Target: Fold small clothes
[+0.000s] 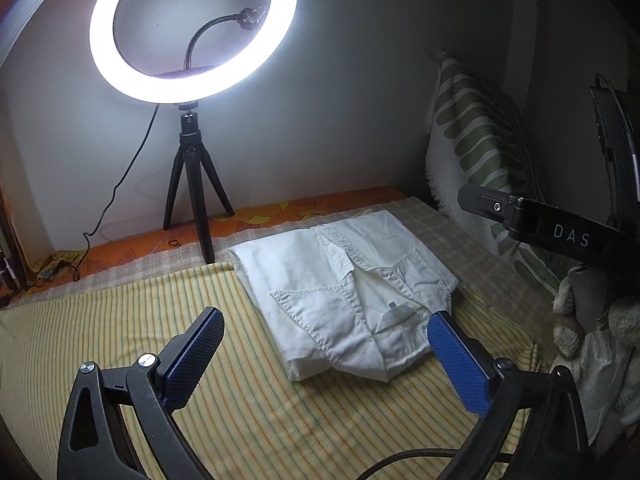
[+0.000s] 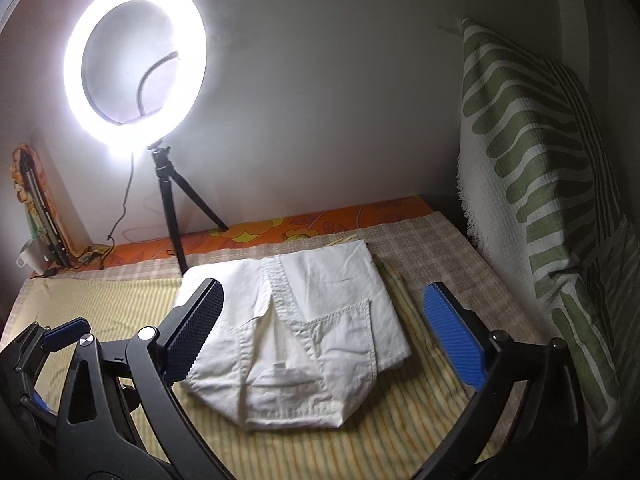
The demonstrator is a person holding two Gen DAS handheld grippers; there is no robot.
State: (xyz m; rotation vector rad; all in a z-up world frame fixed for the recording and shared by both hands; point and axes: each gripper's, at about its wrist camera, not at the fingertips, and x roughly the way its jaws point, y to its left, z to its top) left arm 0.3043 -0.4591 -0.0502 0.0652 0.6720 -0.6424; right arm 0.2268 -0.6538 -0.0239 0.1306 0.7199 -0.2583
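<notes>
A small white collared shirt lies folded into a compact rectangle on the yellow striped cloth, collar toward me. My left gripper is open and empty, hovering just short of the shirt's near edge. In the right wrist view the same shirt lies between my fingers. My right gripper is open and empty above the shirt, its jaws wide apart. The left gripper shows at the lower left of the right wrist view; the right gripper's body shows at the right edge of the left wrist view.
A lit ring light on a black tripod stands at the back left, its cable trailing down. A green-patterned pillow leans against the wall on the right. An orange floral sheet runs along the back. Soft toys lie right.
</notes>
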